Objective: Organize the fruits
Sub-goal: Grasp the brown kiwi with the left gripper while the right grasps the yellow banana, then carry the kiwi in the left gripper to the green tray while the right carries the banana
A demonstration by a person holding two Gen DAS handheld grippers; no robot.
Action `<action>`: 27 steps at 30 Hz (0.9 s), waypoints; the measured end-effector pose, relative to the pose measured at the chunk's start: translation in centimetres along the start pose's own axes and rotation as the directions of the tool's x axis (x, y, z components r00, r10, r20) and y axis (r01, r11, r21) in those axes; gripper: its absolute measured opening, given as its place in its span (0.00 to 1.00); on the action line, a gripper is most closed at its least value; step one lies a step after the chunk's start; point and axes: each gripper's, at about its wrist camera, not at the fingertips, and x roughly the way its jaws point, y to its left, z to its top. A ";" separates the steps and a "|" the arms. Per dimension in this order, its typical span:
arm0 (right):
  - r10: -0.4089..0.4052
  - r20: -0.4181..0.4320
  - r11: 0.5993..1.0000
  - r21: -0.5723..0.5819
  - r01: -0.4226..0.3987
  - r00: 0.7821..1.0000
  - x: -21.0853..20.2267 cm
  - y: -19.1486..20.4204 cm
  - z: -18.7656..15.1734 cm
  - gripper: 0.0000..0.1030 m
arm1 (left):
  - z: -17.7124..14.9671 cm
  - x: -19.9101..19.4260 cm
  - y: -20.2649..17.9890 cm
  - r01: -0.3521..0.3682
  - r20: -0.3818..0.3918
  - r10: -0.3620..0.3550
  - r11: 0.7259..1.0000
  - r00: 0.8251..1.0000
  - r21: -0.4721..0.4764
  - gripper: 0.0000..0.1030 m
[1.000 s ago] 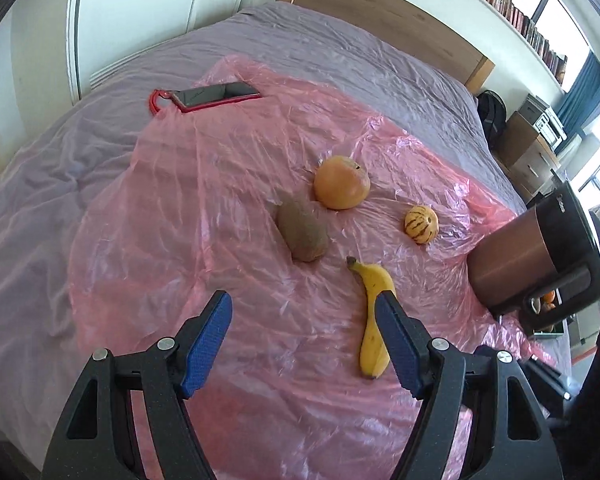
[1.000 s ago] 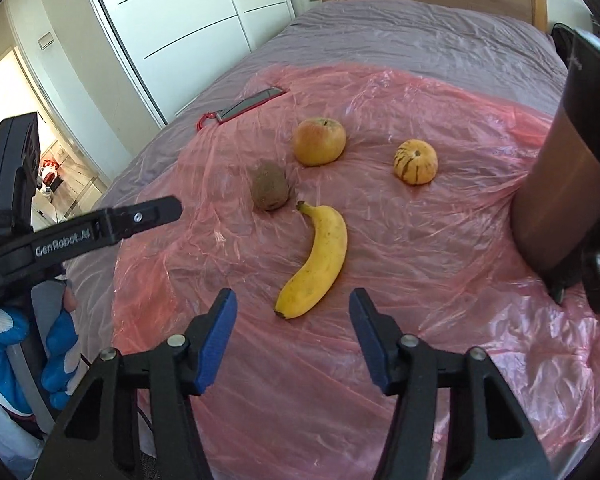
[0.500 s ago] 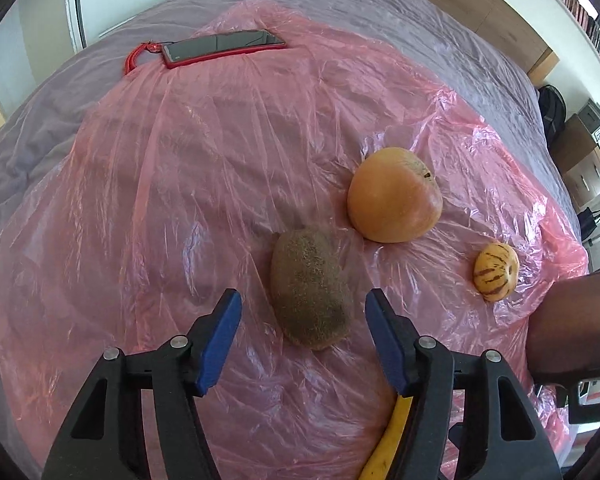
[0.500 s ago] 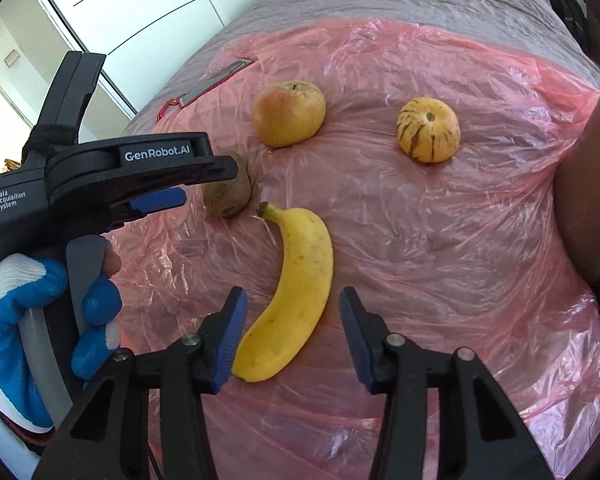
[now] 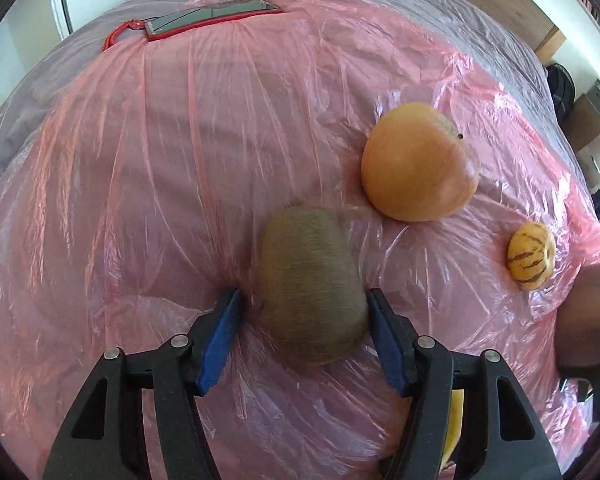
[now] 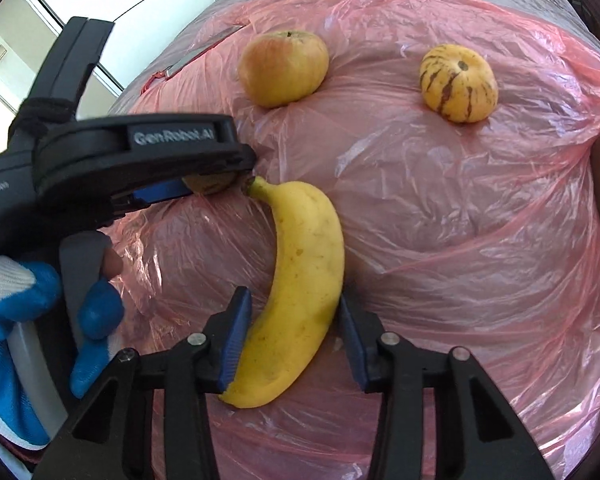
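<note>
Underneath everything, the bed (image 5: 28, 92) carries a loose pink plastic sheet (image 5: 160, 160), and that sheet is the likely trouble: it is thin and wrinkled, so a closing pad could pinch a fold along with the fruit or drag the sheet and set the round fruits rolling. The banana (image 6: 300, 280) lies near the sheet's near edge, its lower half between the blue pads of the right tool (image 6: 294, 340), which stands released with a gap on each side; a grip so near the end could let the long fruit swing. The apple (image 6: 283, 68) rests toward the far side, clear of both tools. The kiwi (image 5: 310, 286) sits mid-sheet between the pads of the left tool (image 5: 303, 334), also released, the right pad about touching, the left apart; an uneven squeeze might squirt it forward. The small striped fruit (image 6: 458, 82) lies toward the right edge.
</note>
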 end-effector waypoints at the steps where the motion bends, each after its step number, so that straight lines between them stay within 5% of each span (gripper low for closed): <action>1: 0.003 0.002 1.000 0.000 -0.003 1.000 0.0 0.0 0.0 0.14 | 0.0 0.1 0.2 0.007 0.002 -0.007 1.000 1.000 -0.005 0.56; 4: 0.021 0.014 1.000 0.012 -0.021 1.000 -0.1 -0.2 0.1 0.00 | -0.1 -0.2 0.6 0.012 0.018 -0.012 1.000 1.000 -0.006 0.39; 11: 0.066 0.032 0.997 0.036 -0.068 0.997 -1.1 -0.5 -0.4 0.00 | -1.0 -1.6 3.7 0.157 0.079 -0.152 0.986 0.985 -0.052 0.39; 27: 0.076 0.075 0.996 0.047 -0.080 0.994 -4.3 -0.7 -2.7 0.00 | -2.4 -6.1 4.7 0.204 0.153 -0.197 0.978 0.968 -0.035 0.39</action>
